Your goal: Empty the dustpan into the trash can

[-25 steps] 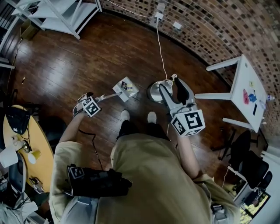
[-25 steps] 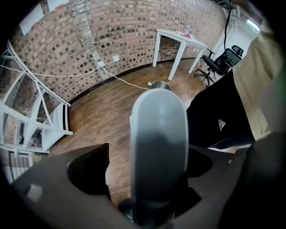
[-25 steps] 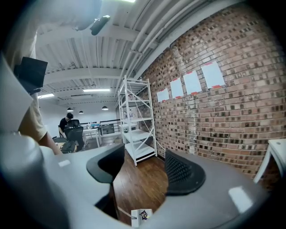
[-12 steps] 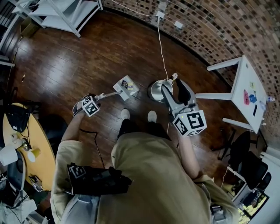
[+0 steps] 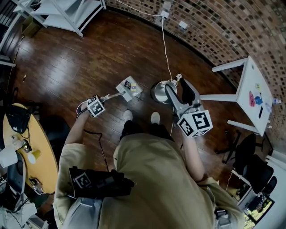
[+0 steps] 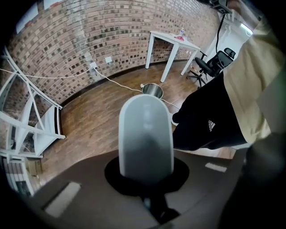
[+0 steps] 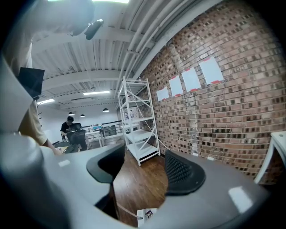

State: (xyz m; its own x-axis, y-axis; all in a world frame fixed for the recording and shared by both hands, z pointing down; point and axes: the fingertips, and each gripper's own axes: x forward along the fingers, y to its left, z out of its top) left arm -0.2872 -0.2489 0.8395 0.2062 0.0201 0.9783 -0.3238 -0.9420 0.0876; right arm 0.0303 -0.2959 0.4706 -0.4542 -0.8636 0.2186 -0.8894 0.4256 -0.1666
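Observation:
A white dustpan point(image 5: 128, 88) with litter in it lies on the wooden floor, its thin handle point(image 5: 111, 96) running back to my left gripper point(image 5: 102, 101). That gripper's jaws have just been closing and now stand shut on the handle's rounded grey-white end point(image 6: 146, 138). The round metal trash can point(image 5: 159, 92) stands just right of the dustpan and shows far off in the left gripper view point(image 6: 153, 91). My right gripper point(image 5: 178, 89) hovers by the can's right rim, its jaws point(image 7: 145, 172) apart with nothing between the pads. The dustpan point(image 7: 145, 214) shows below them.
My shoes point(image 5: 128, 117) stand just behind the dustpan and can. A white cable point(image 5: 164, 44) runs from the brick wall to the can. A white table point(image 5: 250, 96) is at the right, a white shelf unit point(image 5: 62, 13) top left, a round wooden table point(image 5: 27, 147) at the left.
My left gripper has edged a little along the handle towards the dustpan. The dustpan, trash can and right gripper stay where they were.

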